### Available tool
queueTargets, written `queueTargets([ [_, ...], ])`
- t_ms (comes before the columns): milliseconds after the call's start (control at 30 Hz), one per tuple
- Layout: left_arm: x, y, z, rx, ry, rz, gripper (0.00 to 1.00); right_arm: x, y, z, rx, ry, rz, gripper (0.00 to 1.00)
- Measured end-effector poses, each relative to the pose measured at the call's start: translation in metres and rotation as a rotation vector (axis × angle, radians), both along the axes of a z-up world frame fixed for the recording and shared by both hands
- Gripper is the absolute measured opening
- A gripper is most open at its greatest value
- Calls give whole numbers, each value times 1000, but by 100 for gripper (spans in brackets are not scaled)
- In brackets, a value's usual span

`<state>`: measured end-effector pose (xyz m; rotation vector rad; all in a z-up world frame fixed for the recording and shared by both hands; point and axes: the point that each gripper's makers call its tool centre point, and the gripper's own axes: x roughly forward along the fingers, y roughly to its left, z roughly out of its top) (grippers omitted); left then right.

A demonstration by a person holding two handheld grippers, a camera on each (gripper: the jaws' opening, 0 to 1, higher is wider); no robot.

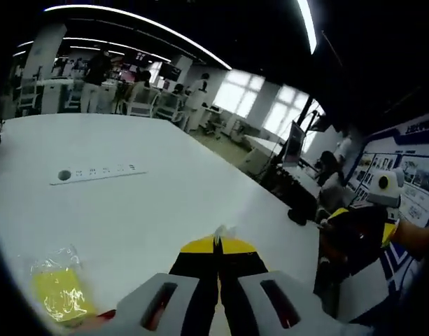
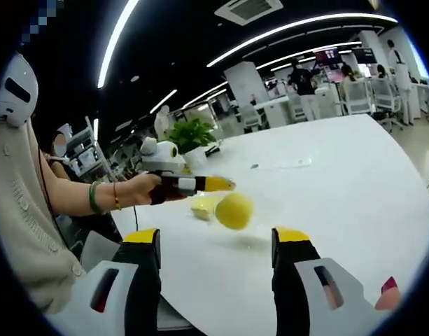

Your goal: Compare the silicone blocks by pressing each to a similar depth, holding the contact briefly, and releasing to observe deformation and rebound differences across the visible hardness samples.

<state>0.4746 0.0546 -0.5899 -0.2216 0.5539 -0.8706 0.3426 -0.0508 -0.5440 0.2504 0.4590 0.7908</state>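
Note:
In the right gripper view a round yellow silicone block (image 2: 234, 211) hangs just above the white table (image 2: 340, 182) and casts a shadow below itself. It sits right under the tip of my left gripper (image 2: 224, 184), which a hand holds. In the left gripper view that gripper (image 1: 216, 243) is shut, with a thin whitish scrap of clear wrap (image 1: 222, 229) pinched at its tip. A second yellow block in a clear bag (image 1: 57, 290) lies on the table at lower left, and shows pale yellow (image 2: 203, 206) behind the hanging one. My right gripper (image 2: 217, 241) stands open, short of the block.
A white power strip (image 1: 95, 173) lies further out on the table (image 1: 165, 210). A small red piece (image 1: 102, 318) sits beside the bagged block. The right gripper (image 1: 357, 231) shows past the table's right edge. A potted plant (image 2: 190, 136) stands at the table's far end. People and desks fill the background.

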Motion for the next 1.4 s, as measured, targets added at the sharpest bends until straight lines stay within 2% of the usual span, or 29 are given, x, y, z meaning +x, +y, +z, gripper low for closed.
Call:
queueTargets([
  [267,-8,17,12,17,-20,8,0,-5,5,13,-25,-35,13,60],
  [567,-19,35,44,30,-75,4,0,0,17,32,-49,-92,52,62],
  [767,-29,47,69,33,-113,-4,0,4,29,39,-116,-126,125,66],
  [933,-40,57,91,36,-149,-14,0,14,45,54,-160,-172,188,66],
  [1133,-52,69,109,36,-177,-10,0,28,72,69,-181,-216,256,68],
  [1400,-69,85,119,59,-192,-5,0,37,110,71,-229,-248,370,70],
])
